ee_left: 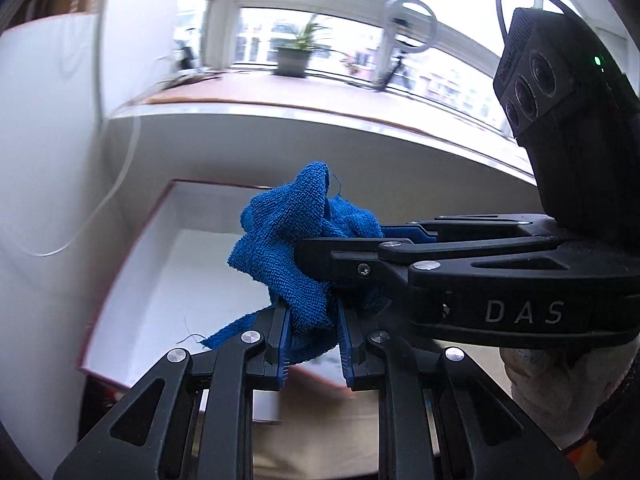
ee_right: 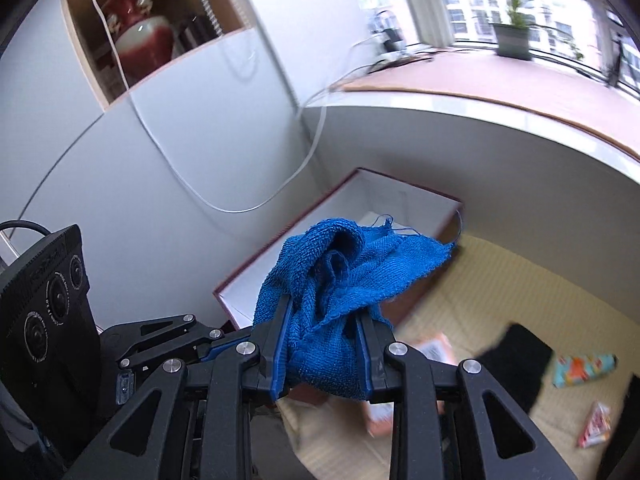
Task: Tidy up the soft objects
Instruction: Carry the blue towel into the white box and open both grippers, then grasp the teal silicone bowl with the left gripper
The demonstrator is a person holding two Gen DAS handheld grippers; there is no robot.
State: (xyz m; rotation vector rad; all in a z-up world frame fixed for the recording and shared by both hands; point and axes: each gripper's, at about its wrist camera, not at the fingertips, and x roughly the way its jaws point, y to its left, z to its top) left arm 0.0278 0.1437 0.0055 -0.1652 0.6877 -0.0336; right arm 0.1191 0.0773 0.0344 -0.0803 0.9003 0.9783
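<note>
A crumpled blue knitted cloth point(ee_left: 288, 220) hangs in the air between both grippers, above an open box with white inside walls and a dark red rim point(ee_left: 132, 240). My left gripper point(ee_left: 312, 312) is shut on the cloth's lower part. My right gripper point(ee_left: 344, 240) comes in from the right and is shut on its side. In the right wrist view the cloth point(ee_right: 340, 264) bulges up between the right gripper's point(ee_right: 324, 320) blue pads. The left gripper point(ee_right: 228, 342) meets it from the left. The box point(ee_right: 400, 196) lies just behind, and its floor is partly hidden.
A beige mat point(ee_right: 480, 280) carries a black cloth point(ee_right: 516, 360), colourful packets point(ee_right: 580, 368) and an orange item point(ee_right: 436, 348). A white cable point(ee_right: 240, 204) sags down the wall. A wide windowsill point(ee_left: 320, 100) holds a potted plant point(ee_left: 294, 60). A red vase point(ee_right: 138, 36) sits in a niche.
</note>
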